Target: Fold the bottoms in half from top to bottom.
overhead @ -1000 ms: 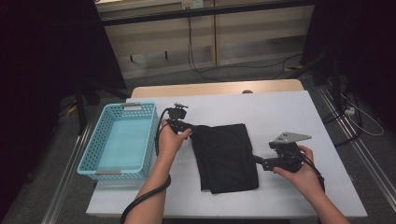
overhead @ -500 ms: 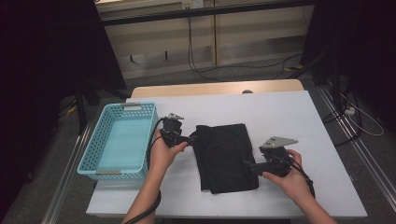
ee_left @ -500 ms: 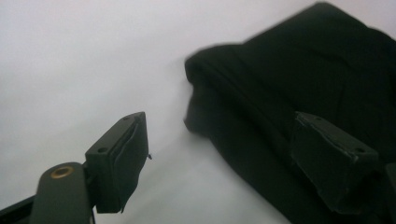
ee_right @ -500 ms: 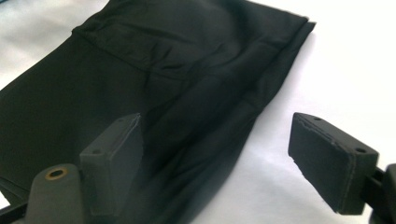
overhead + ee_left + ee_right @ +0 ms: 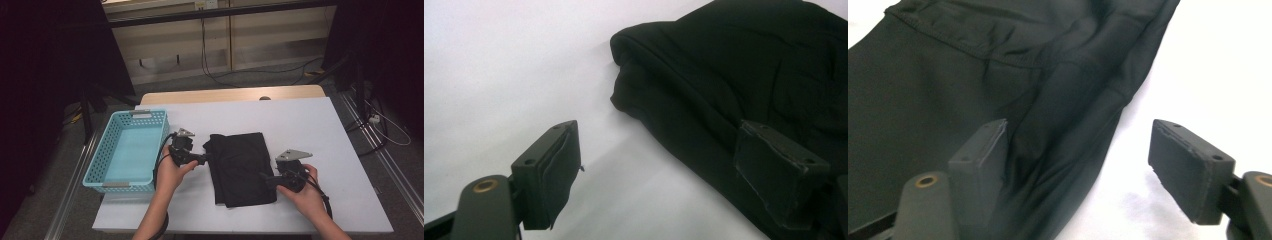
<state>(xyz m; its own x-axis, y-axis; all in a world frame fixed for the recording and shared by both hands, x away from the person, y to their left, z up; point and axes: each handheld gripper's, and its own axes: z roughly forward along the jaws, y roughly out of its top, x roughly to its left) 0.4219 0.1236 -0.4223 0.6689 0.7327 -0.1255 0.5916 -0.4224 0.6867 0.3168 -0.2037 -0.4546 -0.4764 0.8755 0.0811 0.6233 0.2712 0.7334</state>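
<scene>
A black folded garment (image 5: 240, 167) lies flat in the middle of the white table (image 5: 310, 125). My left gripper (image 5: 204, 159) sits at its upper left edge. Its jaws have just been opening and stand open. In the left gripper view (image 5: 659, 135), one pad hangs over bare table and the other over the garment's (image 5: 749, 60) rolled edge. My right gripper (image 5: 265, 179) is at the garment's lower right edge. Its jaws have just been closing but stand apart (image 5: 1080, 130). The cloth's (image 5: 973, 65) hem lies between them, with neither pad pressing on it.
A light blue plastic basket (image 5: 95, 165) stands at the table's left side, close beside my left hand. Bare table stretches to the right of and beyond the garment. Cables lie on the floor behind the table's far edge.
My right gripper has moved left and slightly down onto the garment's right edge. My left hand has shifted a little along the garment's left edge towards the near side.
</scene>
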